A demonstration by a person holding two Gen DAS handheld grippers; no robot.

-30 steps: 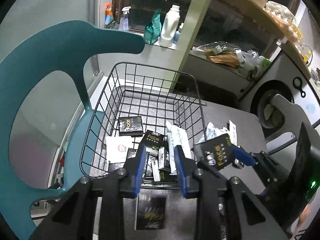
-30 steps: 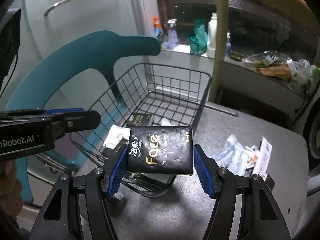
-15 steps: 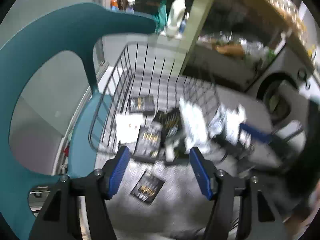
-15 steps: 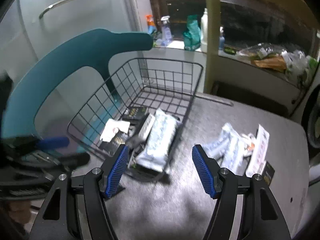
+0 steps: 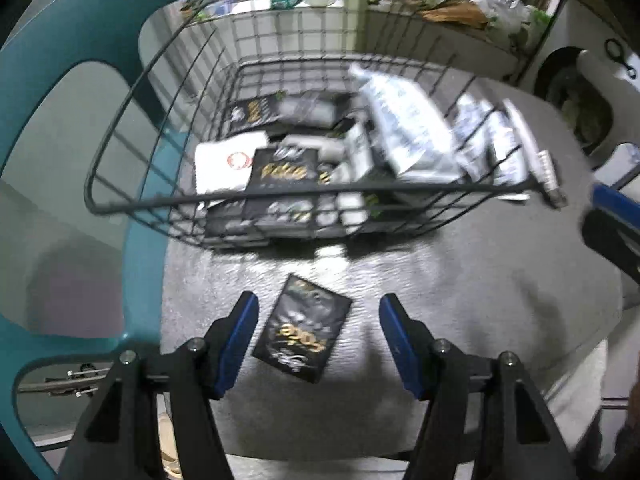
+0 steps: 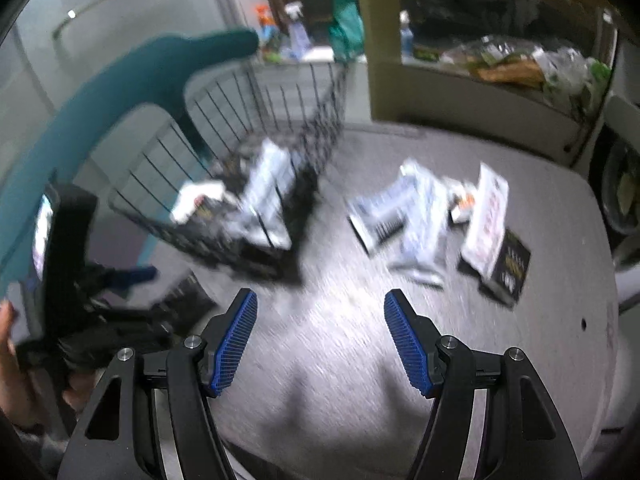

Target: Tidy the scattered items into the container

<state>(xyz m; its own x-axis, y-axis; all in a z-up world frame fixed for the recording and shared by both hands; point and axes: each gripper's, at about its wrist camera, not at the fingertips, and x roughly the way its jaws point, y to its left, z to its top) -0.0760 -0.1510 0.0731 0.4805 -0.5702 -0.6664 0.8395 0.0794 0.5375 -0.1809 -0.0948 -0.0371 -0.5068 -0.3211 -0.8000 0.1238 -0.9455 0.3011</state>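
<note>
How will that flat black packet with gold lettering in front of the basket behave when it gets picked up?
The flat black packet with gold lettering lies thin on the grey table, so pinching it may be awkward. Its glossy, crinkled wrapper suggests something soft, light and possibly slippery. It looks unlikely to roll.

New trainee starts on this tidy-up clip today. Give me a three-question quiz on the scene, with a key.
1. True or false: the left tool is clamped on the black packet lying on the grey tabletop.
2. Multiple choice: where do the pale wrapped packets in the right wrist view lie? A) inside the wire basket B) on the tabletop beside the basket C) between the pads of the right tool
3. Fill in: the black packet in front of the left tool lies ____ the basket.

Key
1. False: its jaws stand open on either side of the packet, not touching it.
2. B
3. outside
</note>
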